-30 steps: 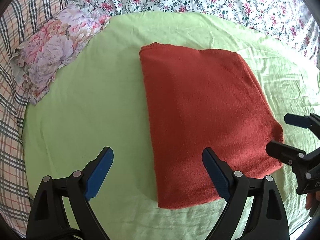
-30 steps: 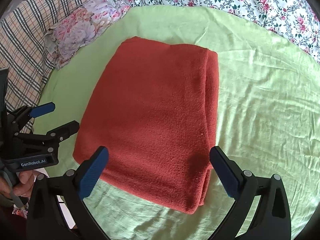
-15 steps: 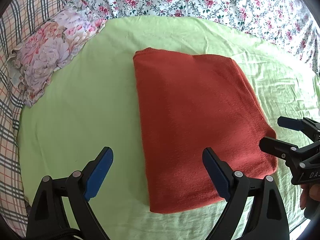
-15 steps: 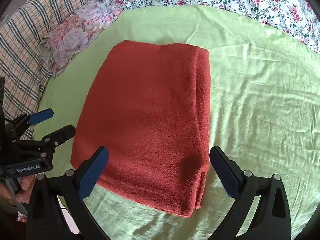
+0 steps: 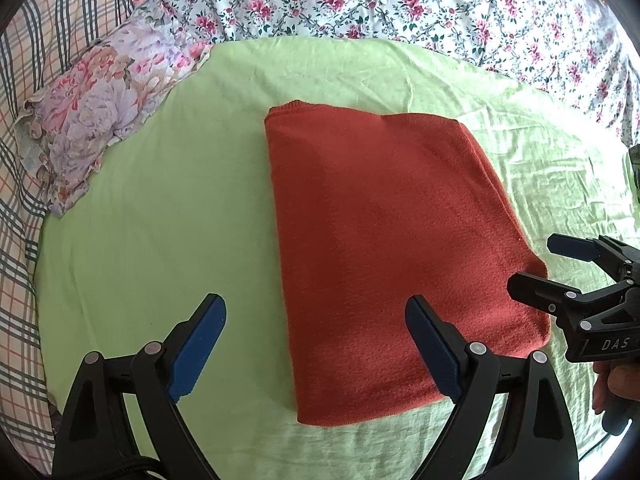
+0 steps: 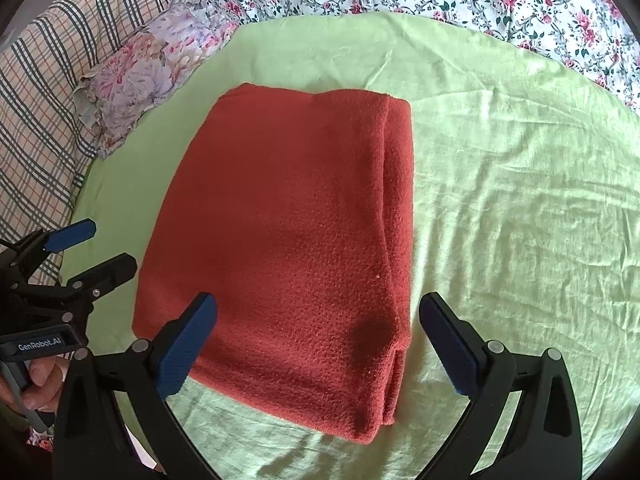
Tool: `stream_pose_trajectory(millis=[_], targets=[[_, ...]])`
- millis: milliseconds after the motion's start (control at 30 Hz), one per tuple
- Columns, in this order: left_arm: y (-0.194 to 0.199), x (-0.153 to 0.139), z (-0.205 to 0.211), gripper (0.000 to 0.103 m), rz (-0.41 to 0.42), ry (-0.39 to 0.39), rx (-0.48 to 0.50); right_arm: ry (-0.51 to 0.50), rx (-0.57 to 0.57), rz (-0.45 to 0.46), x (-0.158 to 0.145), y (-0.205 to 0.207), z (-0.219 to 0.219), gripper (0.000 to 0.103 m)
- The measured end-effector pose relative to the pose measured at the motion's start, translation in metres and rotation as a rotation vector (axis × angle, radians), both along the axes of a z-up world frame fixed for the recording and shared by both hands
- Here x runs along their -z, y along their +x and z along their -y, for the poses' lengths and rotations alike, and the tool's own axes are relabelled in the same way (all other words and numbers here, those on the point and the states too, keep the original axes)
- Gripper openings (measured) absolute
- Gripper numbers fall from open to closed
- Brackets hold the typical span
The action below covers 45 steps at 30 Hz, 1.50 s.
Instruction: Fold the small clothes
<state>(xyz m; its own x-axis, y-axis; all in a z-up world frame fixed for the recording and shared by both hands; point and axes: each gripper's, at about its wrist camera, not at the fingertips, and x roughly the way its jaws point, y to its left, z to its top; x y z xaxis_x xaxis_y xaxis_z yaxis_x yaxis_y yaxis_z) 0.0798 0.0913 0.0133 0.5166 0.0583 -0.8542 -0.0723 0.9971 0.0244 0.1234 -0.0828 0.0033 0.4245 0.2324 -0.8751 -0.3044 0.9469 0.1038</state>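
Bedding fills both wrist views. Taking the folded rust-red fleece cloth [image 5: 384,256] as the landmark and going left to right: farthest to its left lies a plaid fabric with dark and orange lines [image 5: 24,184], then a small pillow printed with large pink and lilac flowers [image 5: 96,120], whose edge overlaps the light green wrinkled sheet [image 5: 160,216] on which the cloth rests. Beyond the cloth, along the far side, runs a white bedspread with small pink roses [image 5: 400,4], which curves round to the right of the green sheet.

The cloth lies flat on the green sheet as a neat, roughly rectangular stack; in the right wrist view its right edge [image 6: 396,216] shows several layers lying one upon another.

The left gripper [image 5: 316,344] hovers above the near-left part of the cloth with its blue-padded fingers [image 5: 196,344] spread wide, holding nothing; one finger stands over bare sheet to the left of the cloth, the other over the cloth itself. The right gripper [image 6: 320,340] hangs over the near-right corner of the cloth, likewise wide apart and empty. A hand [image 6: 36,376] grips the left gripper's handle at the left border of the right wrist view.
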Motion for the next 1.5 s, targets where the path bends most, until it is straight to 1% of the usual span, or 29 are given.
stream_pose_trajectory(millis=[700,1500], targets=[[0.0037,0.0042,-0.0067,0.093,-0.006,-0.016,0.003,-0.013,-0.021,0.012,0.0015,0.0028,-0.006,0.101],[0.0072,0.0056,-0.0024,0.093,-0.013,-0.024,0.007,-0.007,-0.023,0.013,-0.0011,0.0063,-0.0025,0.101]])
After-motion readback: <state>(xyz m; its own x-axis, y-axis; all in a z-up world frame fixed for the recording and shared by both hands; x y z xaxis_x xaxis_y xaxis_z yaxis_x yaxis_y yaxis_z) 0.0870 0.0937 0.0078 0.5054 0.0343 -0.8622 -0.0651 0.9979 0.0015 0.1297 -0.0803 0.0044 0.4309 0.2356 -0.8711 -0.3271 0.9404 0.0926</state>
